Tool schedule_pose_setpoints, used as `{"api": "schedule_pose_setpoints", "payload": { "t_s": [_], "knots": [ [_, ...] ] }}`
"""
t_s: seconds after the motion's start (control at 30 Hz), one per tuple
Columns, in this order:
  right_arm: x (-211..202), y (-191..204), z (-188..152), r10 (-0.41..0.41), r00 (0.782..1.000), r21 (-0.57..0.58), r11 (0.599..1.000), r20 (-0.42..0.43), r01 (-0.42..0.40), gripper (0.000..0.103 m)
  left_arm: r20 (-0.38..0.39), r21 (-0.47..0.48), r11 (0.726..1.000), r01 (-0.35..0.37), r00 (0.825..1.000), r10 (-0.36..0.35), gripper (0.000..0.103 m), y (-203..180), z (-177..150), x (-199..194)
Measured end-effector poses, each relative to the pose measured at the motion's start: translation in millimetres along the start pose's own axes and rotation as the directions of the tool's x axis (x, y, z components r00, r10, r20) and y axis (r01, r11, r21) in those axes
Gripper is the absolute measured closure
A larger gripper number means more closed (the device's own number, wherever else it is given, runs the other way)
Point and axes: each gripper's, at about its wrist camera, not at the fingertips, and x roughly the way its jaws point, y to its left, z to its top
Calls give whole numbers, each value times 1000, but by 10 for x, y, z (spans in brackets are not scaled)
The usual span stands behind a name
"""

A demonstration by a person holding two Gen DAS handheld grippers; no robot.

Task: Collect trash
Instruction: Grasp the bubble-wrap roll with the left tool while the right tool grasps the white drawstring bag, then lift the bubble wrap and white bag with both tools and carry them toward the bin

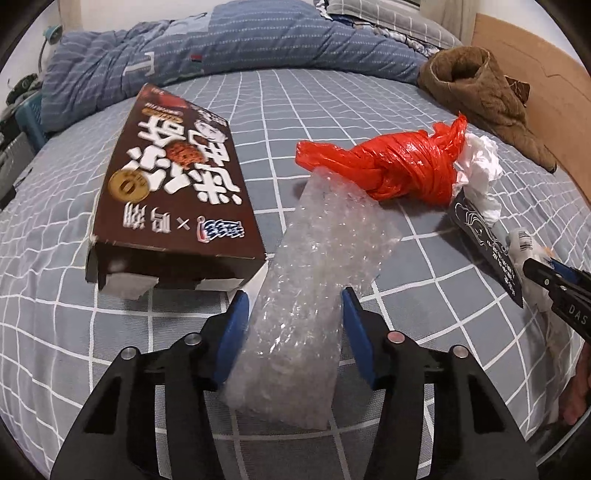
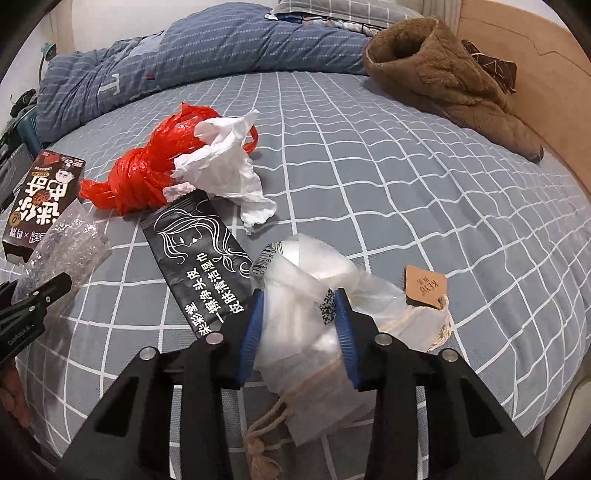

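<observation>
Trash lies on a grey checked bed sheet (image 1: 369, 96). My left gripper (image 1: 294, 295) is shut on a strip of clear bubble wrap (image 1: 314, 258), one blue pad pressing each side. A brown snack box (image 1: 173, 192) lies just left of it. Ahead are a knotted red plastic bag (image 1: 402, 166), a crumpled white tissue (image 1: 480, 162) and a black wipe wrapper (image 1: 484, 236). My right gripper (image 2: 299, 295) is shut on a crumpled clear plastic bag (image 2: 314, 280) with barcode labels. Under that bag lies a cloth drawstring pouch (image 2: 417, 328) with a tan tag (image 2: 424, 286).
A rumpled blue quilt (image 2: 207, 51) lies across the far side of the bed. A brown fleece garment (image 2: 443, 77) sits at the far right beside a tan headboard (image 2: 546, 66). A pillow (image 2: 332, 7) lies at the back. The bed's edge drops off at the left.
</observation>
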Motion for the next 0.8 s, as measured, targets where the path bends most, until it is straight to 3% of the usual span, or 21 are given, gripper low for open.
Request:
{"api": "schedule_pose_setpoints", "payload": {
  "t_s": [0.47, 0.8],
  "knots": [
    [-124, -3, 45, 20, 999, 13, 1000, 27, -20, 72, 18, -19, 1000, -22, 1000, 22, 70, 27, 45, -160],
    [-255, 37, 104, 38, 998, 9, 999, 60, -39, 72, 38, -38, 999, 8, 999, -6, 71, 46, 10, -375]
  ]
}}
